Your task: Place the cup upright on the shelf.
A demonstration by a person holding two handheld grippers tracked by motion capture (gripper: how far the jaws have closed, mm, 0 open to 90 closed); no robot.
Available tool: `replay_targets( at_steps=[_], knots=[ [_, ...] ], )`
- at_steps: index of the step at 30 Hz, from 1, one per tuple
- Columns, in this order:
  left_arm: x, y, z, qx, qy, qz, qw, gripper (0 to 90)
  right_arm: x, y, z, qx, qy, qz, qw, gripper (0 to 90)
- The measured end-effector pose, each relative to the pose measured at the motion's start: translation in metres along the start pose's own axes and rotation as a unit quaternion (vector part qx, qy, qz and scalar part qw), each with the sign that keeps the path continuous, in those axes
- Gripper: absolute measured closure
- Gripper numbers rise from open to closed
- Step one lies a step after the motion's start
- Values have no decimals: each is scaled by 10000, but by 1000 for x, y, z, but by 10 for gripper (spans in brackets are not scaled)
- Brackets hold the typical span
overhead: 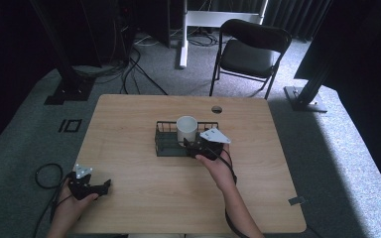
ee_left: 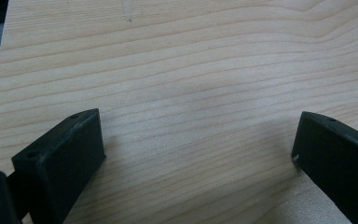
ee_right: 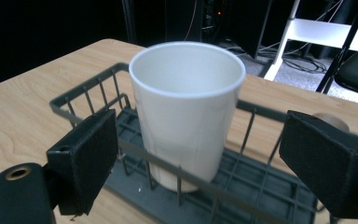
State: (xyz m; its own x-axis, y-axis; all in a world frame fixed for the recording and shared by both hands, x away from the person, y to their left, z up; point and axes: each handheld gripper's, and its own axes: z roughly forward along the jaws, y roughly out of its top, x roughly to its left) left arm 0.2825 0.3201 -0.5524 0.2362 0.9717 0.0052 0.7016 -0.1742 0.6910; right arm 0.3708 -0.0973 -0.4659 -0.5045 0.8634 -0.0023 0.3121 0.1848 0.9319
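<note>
While your right tool (overhead: 191, 145) sits at the near side of the dark wire basket (overhead: 166, 141), its jaws are spread wide, one on each side of the white cup (ee_right: 186, 112) and not touching it. That cup stands upright inside the basket, toward its right end, around the middle of the tabletop (overhead: 129, 168). Your left tool (overhead: 101, 187) is way off by the near left corner, well apart from the basket, jaws wide apart too with just bare wood between them. Behind the tabletop there's a black folding chair (overhead: 250, 49).
</note>
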Motion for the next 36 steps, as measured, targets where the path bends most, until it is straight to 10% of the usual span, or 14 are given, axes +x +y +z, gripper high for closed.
replay_targets(
  at_steps=[36],
  knots=[
    [0, 0, 0, 11, -2, 18, 10000, 26, -54, -66, -55, 414, -408, 143, 9982, 117]
  ],
)
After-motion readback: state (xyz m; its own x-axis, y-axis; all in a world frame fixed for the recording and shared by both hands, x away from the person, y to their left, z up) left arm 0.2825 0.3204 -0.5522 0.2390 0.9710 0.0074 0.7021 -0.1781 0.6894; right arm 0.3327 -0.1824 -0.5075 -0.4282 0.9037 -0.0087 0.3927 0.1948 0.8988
